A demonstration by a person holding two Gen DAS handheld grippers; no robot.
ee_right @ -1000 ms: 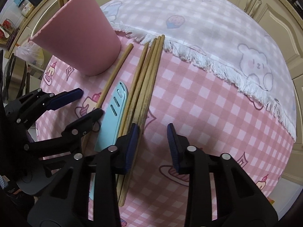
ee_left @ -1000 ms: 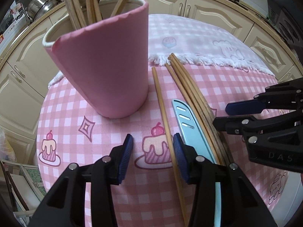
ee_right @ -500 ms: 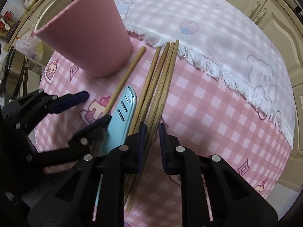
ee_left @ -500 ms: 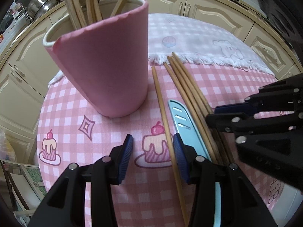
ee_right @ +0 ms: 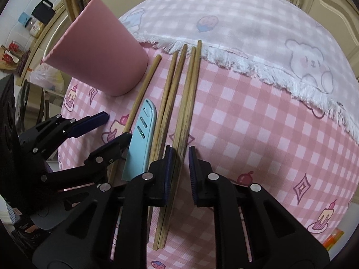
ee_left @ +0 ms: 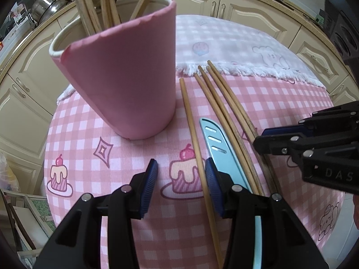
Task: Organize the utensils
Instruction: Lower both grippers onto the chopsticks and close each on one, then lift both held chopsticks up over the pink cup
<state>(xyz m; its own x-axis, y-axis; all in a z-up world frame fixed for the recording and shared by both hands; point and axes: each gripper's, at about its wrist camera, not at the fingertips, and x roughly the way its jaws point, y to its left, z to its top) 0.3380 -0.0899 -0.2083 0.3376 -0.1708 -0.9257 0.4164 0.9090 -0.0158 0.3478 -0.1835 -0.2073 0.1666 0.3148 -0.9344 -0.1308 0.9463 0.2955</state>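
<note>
A pink utensil holder (ee_left: 125, 83) with wooden utensils in it stands on the pink checked cloth; it also shows in the right wrist view (ee_right: 98, 53). Several wooden chopsticks (ee_right: 177, 103) and a light blue knife (ee_right: 140, 141) lie beside it. My right gripper (ee_right: 179, 170) is shut on a pair of chopsticks (ee_right: 186, 112), held low over the cloth. My left gripper (ee_left: 179, 186) is open and empty over a cake print, with one single chopstick (ee_left: 193, 134) running under its right finger.
A white fringed checked cloth (ee_right: 258, 33) covers the far half of the round table. Cream kitchen cabinets (ee_left: 246, 2) ring the table. Steel pots (ee_left: 44, 2) stand on the counter at the far left.
My right gripper closed from open onto two chopsticks and has drawn them slightly apart from the other chopsticks. The left gripper has not moved.
</note>
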